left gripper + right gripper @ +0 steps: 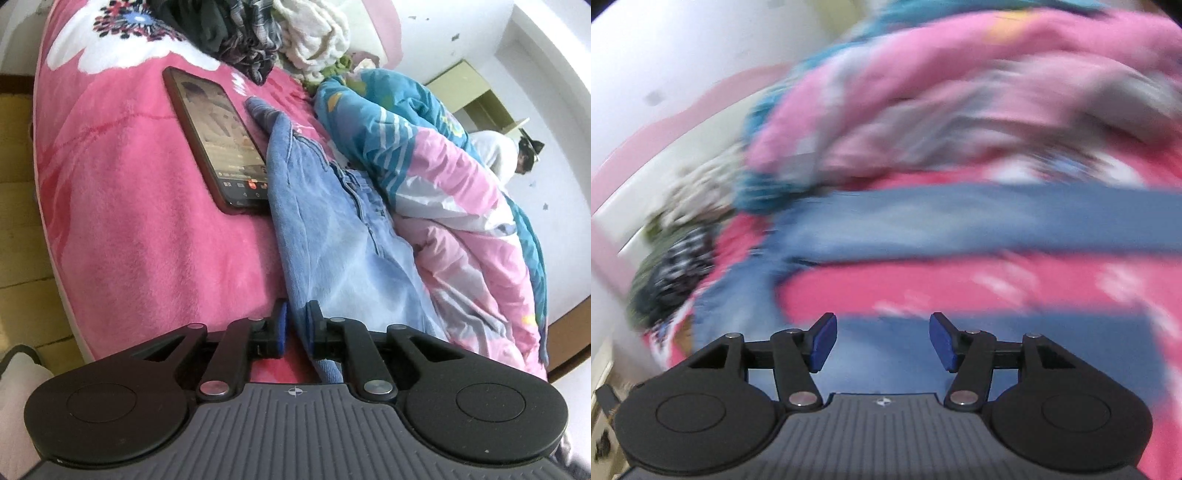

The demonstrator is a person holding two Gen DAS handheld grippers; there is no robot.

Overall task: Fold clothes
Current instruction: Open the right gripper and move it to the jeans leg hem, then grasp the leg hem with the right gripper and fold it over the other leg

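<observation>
A pair of light blue jeans [332,229] lies stretched along a pink fleece blanket [129,184] on the bed. My left gripper [298,325] is at the near end of the jeans, shut on a fold of the denim that runs between its blue pads. The right wrist view is heavily blurred. In it the jeans [923,221] form a blue band across the middle, with more blue cloth under my right gripper [882,339]. That gripper stands open with nothing caught between its pads.
A black phone [218,136] lies face up on the blanket, touching the jeans' left edge. A crumpled pink and teal quilt [443,166] borders the jeans on the right. Dark and white clothes [258,37] are piled at the far end. The bed edge and floor [22,221] are at the left.
</observation>
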